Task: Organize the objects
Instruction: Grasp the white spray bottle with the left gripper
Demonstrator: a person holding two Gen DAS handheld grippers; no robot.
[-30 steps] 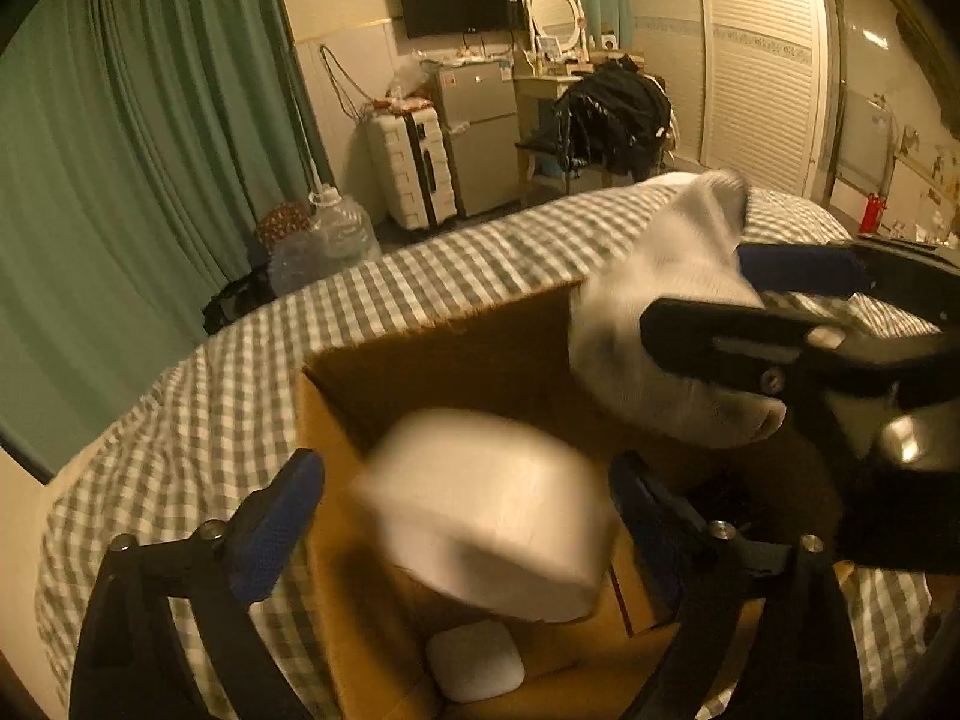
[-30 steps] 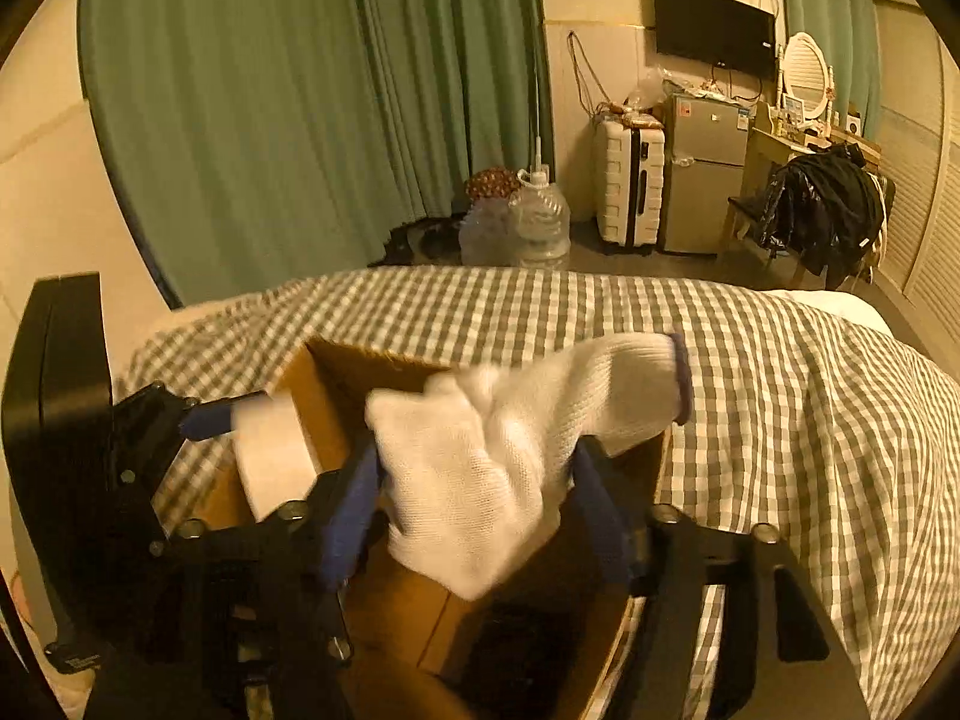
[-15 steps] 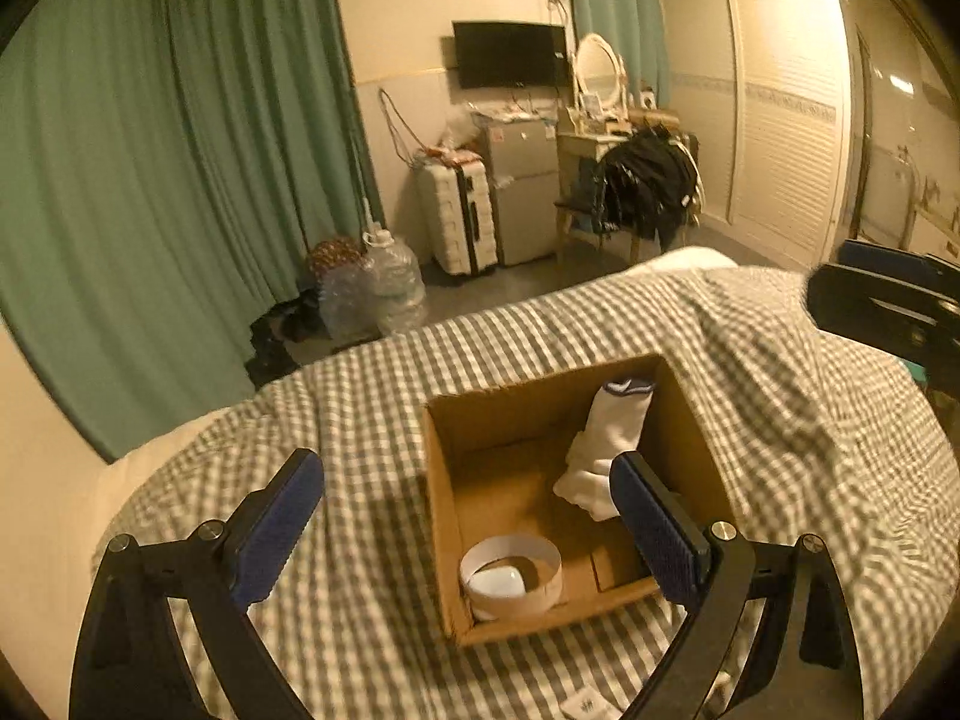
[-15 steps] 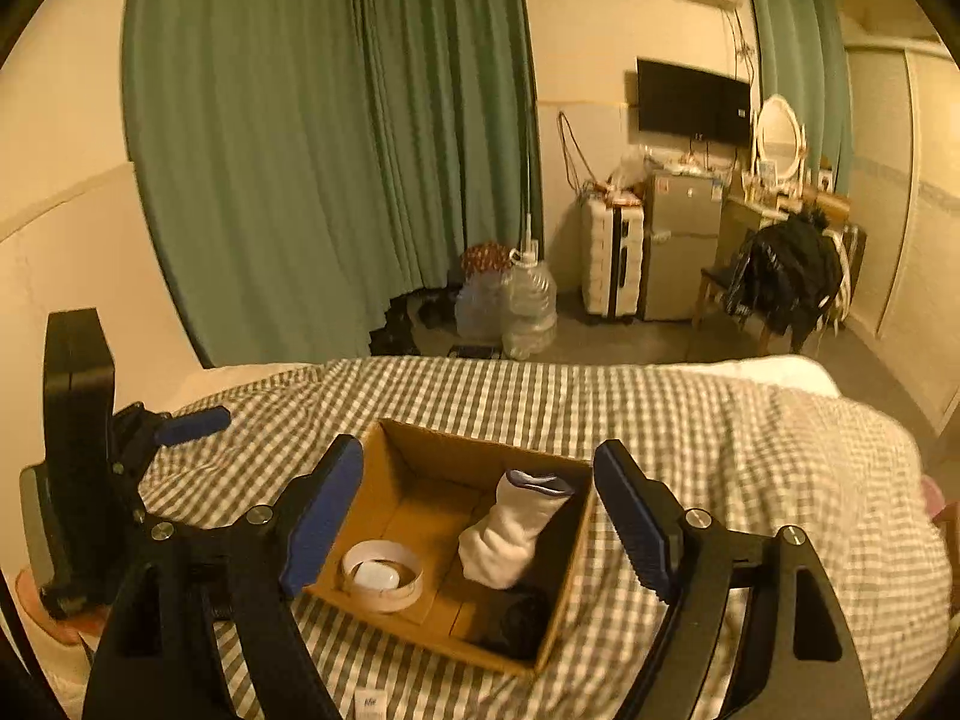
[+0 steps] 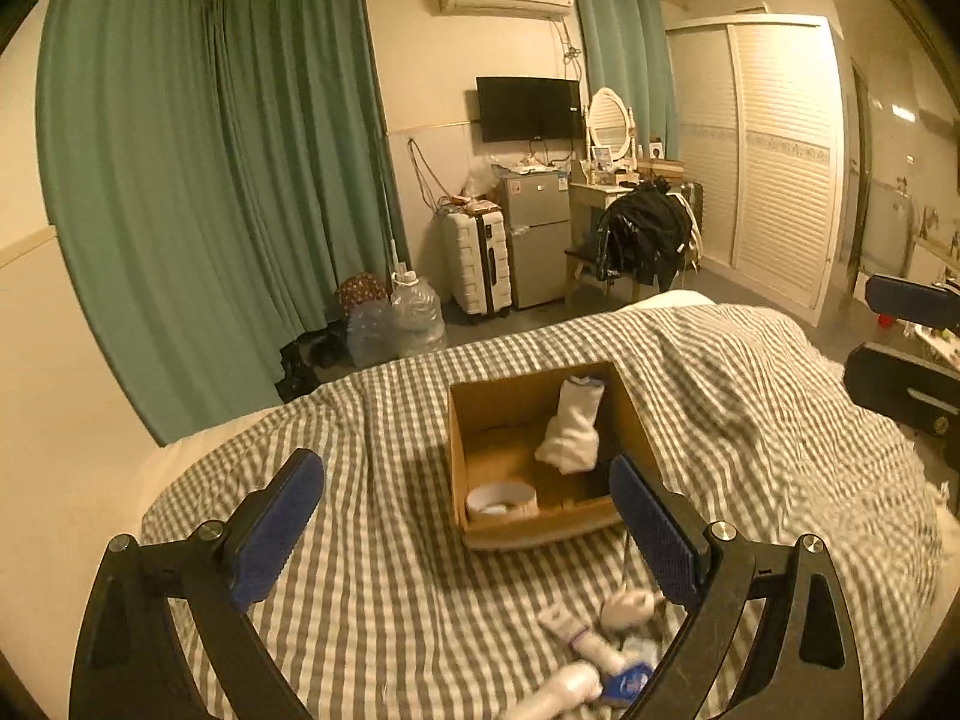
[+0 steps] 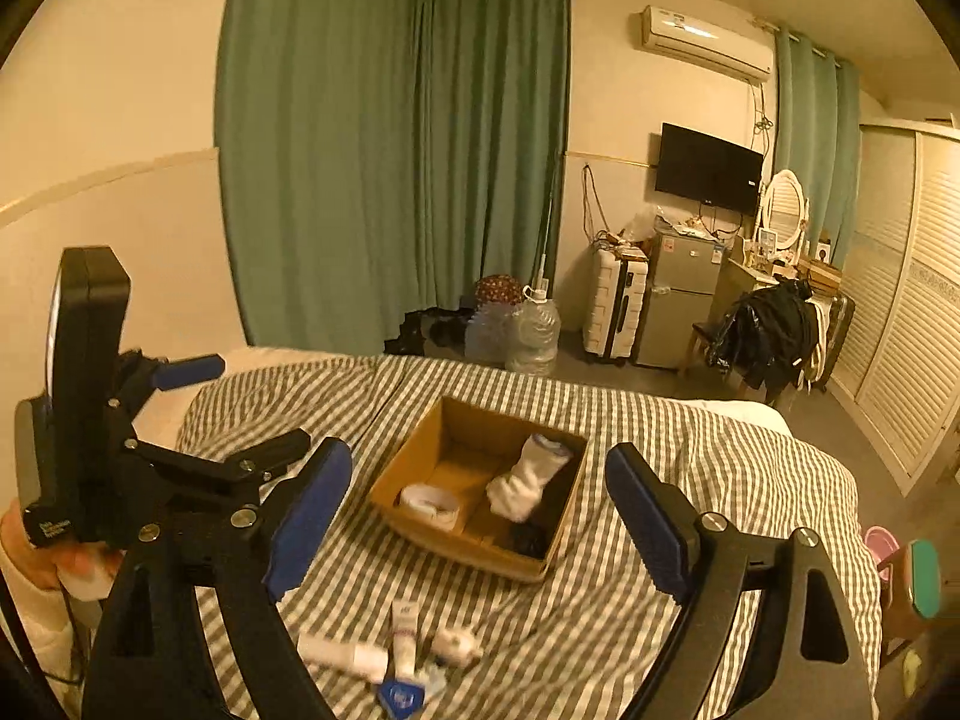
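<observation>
The cardboard box (image 5: 543,525) sits open on the checked bed (image 5: 372,570), about mid-bed and well back from the near edge. Inside it, a white sock (image 5: 573,429) stands propped against the far right wall, cuff up. A roll of white tape (image 5: 499,499) lies flat in the near left corner. From the right wrist view something dark (image 6: 528,537) lies in the box's near right corner; what it is, I cannot tell.

Left tool (image 5: 468,531): blue pads spread wide, nothing between them, held above the bed short of the box. Right tool (image 6: 480,525): jaws have just been opening, wide now, nothing gripped, the box seen well beyond the pads. The left tool also shows at the left of the right wrist view, gripped by a hand (image 6: 72,564) in a pale sleeve.

At the bed's near edge lies a small cluster: a white tube (image 6: 403,636), a white bottle (image 6: 342,657) lying on its side, a small white lump (image 6: 456,643) and a blue-labelled packet (image 6: 401,697), close together, some touching.

Bare checked cover runs open on the left side of the bed and between cluster and box. Past the far edge: floor, water jugs (image 5: 414,315), a white suitcase (image 5: 480,258).
</observation>
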